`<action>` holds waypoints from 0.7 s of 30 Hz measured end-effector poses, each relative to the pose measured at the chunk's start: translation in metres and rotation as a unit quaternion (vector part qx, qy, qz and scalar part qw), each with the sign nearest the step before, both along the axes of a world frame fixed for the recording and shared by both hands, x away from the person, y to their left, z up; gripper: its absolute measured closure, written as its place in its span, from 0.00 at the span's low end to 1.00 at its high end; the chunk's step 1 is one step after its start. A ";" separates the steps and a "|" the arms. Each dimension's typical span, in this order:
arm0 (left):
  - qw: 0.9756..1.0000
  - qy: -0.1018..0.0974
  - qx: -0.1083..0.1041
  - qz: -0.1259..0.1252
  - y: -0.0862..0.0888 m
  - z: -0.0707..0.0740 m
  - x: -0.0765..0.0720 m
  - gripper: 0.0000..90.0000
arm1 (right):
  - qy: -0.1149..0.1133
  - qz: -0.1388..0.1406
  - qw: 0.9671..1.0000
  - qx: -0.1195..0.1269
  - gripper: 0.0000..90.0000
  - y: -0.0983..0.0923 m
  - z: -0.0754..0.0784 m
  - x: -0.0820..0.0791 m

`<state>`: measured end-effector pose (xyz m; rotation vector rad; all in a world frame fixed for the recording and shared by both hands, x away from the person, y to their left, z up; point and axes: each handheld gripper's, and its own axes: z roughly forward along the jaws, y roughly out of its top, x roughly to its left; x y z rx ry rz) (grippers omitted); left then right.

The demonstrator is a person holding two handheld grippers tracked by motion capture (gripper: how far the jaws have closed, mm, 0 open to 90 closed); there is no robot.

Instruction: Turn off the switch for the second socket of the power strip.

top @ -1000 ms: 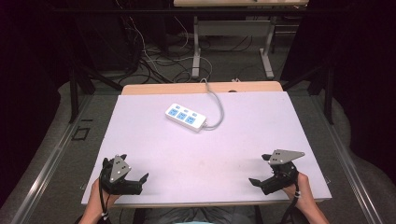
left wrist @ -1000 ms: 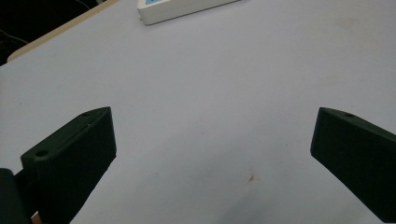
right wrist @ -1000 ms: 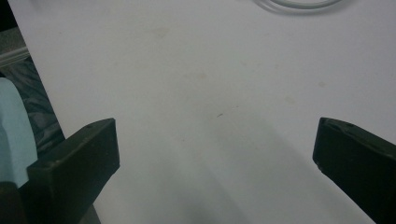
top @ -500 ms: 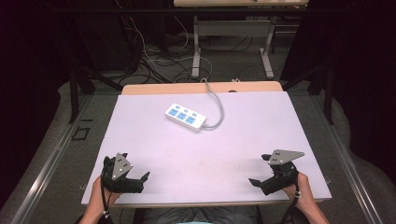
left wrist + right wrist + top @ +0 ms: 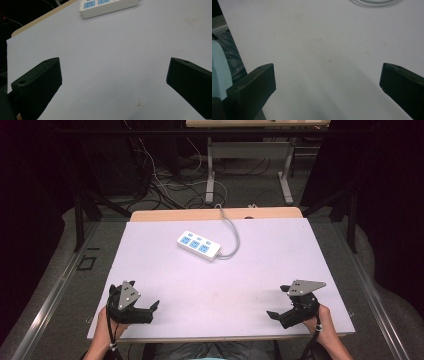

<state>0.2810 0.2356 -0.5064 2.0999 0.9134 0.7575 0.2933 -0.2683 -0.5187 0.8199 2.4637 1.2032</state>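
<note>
The broad white rectangular table top is lying in the same place as a second ago, with a strip of pale wood showing along its far edge. On it, toward the far side and a little left of centre, the white plastic power strip with three blue socket faces is sitting unmoved — its grey cable is curling off the far edge. The left black two-jaw gripper is hovering at the near left corner, having slid slightly toward the near edge since the earlier picture; its jaws are spread wide, gripping nothing. The right black two-jaw gripper is holding its spot at the near right corner, jaws likewise parted and empty. Both are well apart from the strip.

In the left gripper view the strip is being cut off by the top edge; in the right gripper view just a loop of cable is peeking in — the rest is out of frame.
</note>
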 end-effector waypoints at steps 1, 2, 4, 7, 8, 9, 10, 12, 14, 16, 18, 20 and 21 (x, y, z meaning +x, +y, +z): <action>1.000 0.001 0.000 0.001 0.000 0.001 0.001 0.00 | -0.003 0.003 1.000 0.000 0.00 0.000 0.000 0.001; 1.000 -0.002 -0.002 0.004 0.000 0.001 0.002 0.00 | 0.000 0.004 1.000 -0.001 0.00 0.000 0.000 0.001; 1.000 -0.001 0.000 0.004 0.000 0.003 0.003 0.00 | 0.002 0.003 1.000 -0.002 0.00 0.000 0.000 0.000; 1.000 -0.002 -0.004 0.005 -0.001 0.005 0.005 0.00 | 0.005 0.002 1.000 -0.002 0.00 0.000 0.000 0.000; 1.000 -0.005 -0.002 0.005 -0.001 0.006 0.006 0.00 | 0.009 0.006 1.000 -0.005 0.00 0.000 0.001 0.000; 1.000 -0.004 -0.003 0.005 -0.002 0.006 0.007 0.00 | 0.009 0.006 1.000 -0.005 0.00 0.000 0.001 0.000; 1.000 -0.007 -0.001 0.006 -0.002 0.007 0.010 0.00 | 0.005 0.006 1.000 -0.002 0.00 0.001 0.000 0.001; 1.000 -0.009 0.000 0.009 -0.003 0.008 0.014 0.00 | 0.002 0.007 1.000 0.000 0.00 0.000 0.000 0.001; 1.000 -0.006 0.000 0.009 -0.004 0.009 0.019 0.00 | 0.004 0.006 1.000 0.001 0.00 0.000 0.000 0.001; 1.000 -0.007 0.002 0.011 -0.005 0.009 0.024 0.00 | 0.005 0.006 1.000 0.000 0.00 0.000 0.000 0.000; 1.000 -0.005 0.002 0.011 -0.005 0.009 0.027 0.00 | 0.004 0.007 1.000 0.000 0.00 0.000 0.000 0.000; 1.000 -0.001 0.002 0.011 -0.006 0.010 0.031 0.00 | 0.005 0.009 1.000 0.001 0.00 0.000 0.000 0.000; 1.000 0.002 0.002 0.008 -0.006 0.010 0.032 0.00 | 0.005 0.009 1.000 0.001 0.00 0.000 0.000 0.000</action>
